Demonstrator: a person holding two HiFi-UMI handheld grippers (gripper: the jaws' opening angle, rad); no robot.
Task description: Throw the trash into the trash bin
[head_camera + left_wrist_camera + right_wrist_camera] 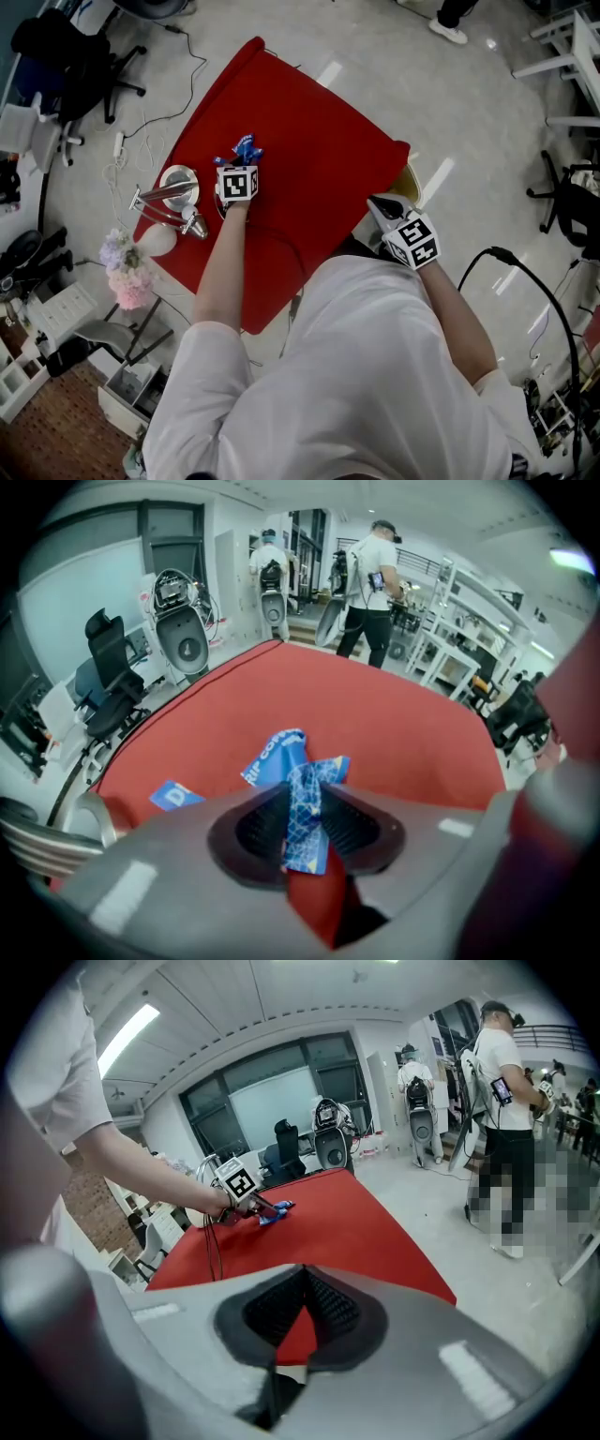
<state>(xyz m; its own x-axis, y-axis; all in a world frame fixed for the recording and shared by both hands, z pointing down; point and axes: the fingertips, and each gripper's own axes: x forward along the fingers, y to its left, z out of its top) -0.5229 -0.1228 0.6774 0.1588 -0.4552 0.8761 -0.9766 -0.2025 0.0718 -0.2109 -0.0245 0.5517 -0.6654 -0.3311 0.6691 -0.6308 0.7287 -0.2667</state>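
A crumpled blue wrapper [247, 149] lies at the left part of the red table [309, 141]. My left gripper [241, 165] points steeply down at it. In the left gripper view the pads [349, 825] press on a strip of the blue wrapper [302, 808], so the left gripper [306, 829] is shut on it. A second blue scrap [174, 796] lies on the cloth to the left. My right gripper [383, 205] hovers over the table's near right corner; its jaws [302, 1288] meet with nothing between them. A round steel bin [178, 187] stands just off the table's left edge.
A yellowish object [411, 182] sits off the table's right edge by my right gripper. Office chairs [103, 66] and cables lie on the floor to the left, with a flower bunch [127, 267] near the bin. People [370, 583] stand beyond the table's far side.
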